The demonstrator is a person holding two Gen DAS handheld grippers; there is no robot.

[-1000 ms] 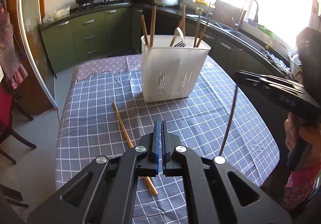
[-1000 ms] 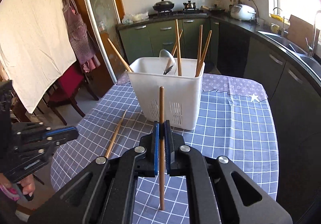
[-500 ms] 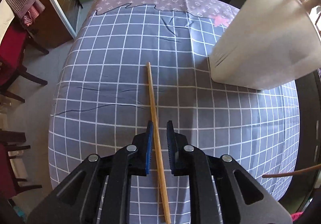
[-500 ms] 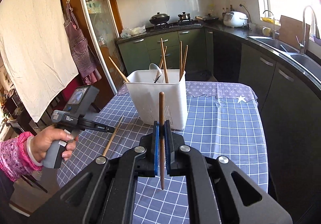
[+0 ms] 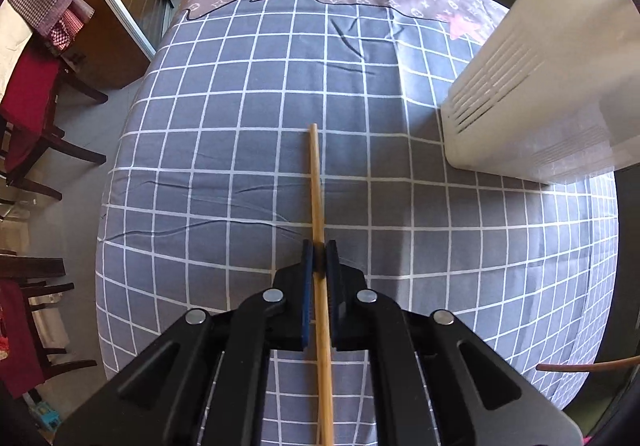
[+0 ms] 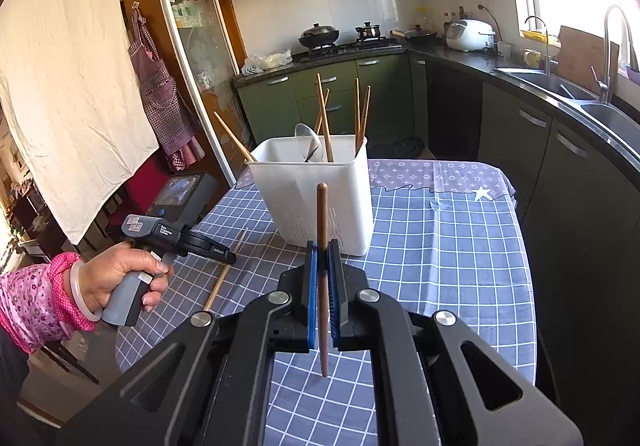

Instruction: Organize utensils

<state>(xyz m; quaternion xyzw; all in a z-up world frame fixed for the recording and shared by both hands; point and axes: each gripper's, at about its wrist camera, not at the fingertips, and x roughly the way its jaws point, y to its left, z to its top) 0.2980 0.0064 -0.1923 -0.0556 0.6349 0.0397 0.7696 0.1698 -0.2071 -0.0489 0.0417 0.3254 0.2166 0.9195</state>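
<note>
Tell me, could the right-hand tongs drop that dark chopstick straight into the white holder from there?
Probably yes. The right tongs grip the dark chopstick upright, and the white holder stands just ahead on the table with its top open. Nothing lies between them; the left tongs are busy off to the side.

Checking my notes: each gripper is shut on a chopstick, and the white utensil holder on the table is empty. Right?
Not quite. The white utensil holder isn't empty: the right wrist view shows several chopsticks and a spoon standing in it. Both grippers are shut on chopsticks.
</note>
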